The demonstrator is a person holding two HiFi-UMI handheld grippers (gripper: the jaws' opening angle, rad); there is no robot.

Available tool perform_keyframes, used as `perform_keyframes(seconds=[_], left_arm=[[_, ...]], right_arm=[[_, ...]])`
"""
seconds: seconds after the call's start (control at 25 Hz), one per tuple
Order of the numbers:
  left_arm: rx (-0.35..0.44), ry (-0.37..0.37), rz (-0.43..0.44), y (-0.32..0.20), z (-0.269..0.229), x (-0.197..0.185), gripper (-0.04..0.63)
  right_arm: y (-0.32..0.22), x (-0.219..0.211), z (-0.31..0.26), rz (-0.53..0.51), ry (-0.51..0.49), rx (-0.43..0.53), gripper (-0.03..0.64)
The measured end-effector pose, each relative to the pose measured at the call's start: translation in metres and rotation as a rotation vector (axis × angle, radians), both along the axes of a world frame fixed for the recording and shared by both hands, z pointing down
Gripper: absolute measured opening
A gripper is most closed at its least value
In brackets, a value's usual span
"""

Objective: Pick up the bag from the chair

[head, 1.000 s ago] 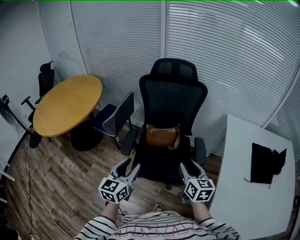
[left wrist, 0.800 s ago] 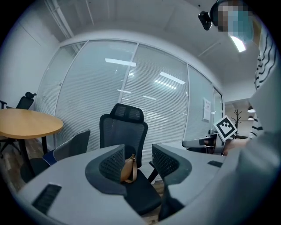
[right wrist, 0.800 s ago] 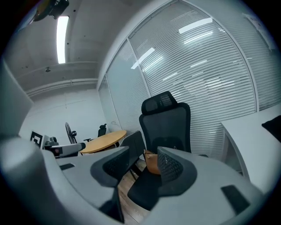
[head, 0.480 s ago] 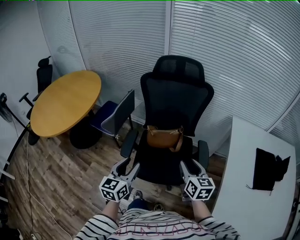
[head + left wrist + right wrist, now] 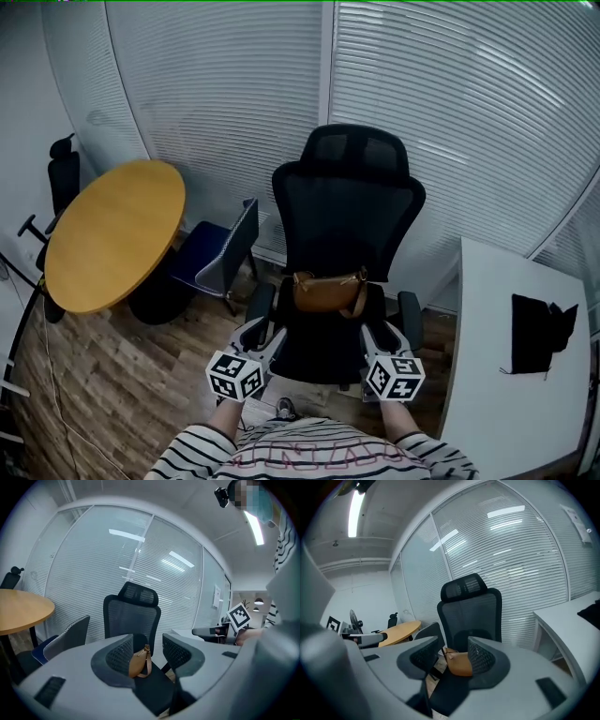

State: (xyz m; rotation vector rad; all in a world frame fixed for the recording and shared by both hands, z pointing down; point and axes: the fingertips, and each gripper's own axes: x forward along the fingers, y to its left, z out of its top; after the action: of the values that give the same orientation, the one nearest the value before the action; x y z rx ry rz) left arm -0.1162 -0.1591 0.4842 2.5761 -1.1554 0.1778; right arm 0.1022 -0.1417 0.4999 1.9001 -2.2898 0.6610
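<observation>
Far left: a small black swivel chair (image 5: 58,178) is seen against the white wall, behind the table.
Round table: a round table with a light wooden top (image 5: 112,234) is placed on the wood-plank floor (image 5: 122,375), left of the other seats.
Side chair: a blue-seated chair with a grey mesh back (image 5: 225,251) is set between the round table and the large chair.
Left gripper (image 5: 264,330): it is held at the near left corner of the large chair's seat, just beside the left armrest. Its jaws are kept fairly wide apart and nothing is gripped. The bag is only seen through the gap, farther off.
Large chair: a black high-backed mesh office chair with a headrest (image 5: 349,211) is placed in front of the white slatted blinds (image 5: 450,122).
Bag: a small brown leather bag with a strap (image 5: 328,292) is laid at the far end of the seat, against the foot of the backrest and between the armrests. It is touched by neither gripper.
Right gripper (image 5: 382,333): it is held at the near right corner of the seat, beside the right armrest. Its jaws are spread wide and empty.
Right: a white desk (image 5: 487,375) is seen, with a flat black item (image 5: 536,333) laid on it. What that item is cannot be told.
</observation>
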Motion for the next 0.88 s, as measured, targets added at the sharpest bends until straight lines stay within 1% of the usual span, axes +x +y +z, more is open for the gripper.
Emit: perform_keyframes(seconds=[0.2,0.44,0.56,0.68,0.88], left_arm=[[-0.004,-0.009,0.073,-0.031,0.007,-0.011,0.172],[-0.038,-0.024,0.123,-0.066,0.033,-0.019,0.172],[-0.057,-0.024,0.120,-0.083,0.046,-0.016,0.173],[-0.087,-0.029,0.104,-0.094,0.064,-0.012,0.173],[-0.148,-0.035,0.049,-0.115,0.093,-0.002,0.173]], right_arm=[[-0.016,-0.013,0.004,0.078,0.006,0.008,0.190],[-0.031,-0.007,0.026,0.169,0.059,-0.002,0.190],[-0.039,0.000,0.043,0.204,0.076,-0.027,0.190],[-0.044,0.007,0.064,0.223,0.074,-0.071,0.190],[-0.064,0.021,0.092,0.212,0.059,-0.126,0.190]])
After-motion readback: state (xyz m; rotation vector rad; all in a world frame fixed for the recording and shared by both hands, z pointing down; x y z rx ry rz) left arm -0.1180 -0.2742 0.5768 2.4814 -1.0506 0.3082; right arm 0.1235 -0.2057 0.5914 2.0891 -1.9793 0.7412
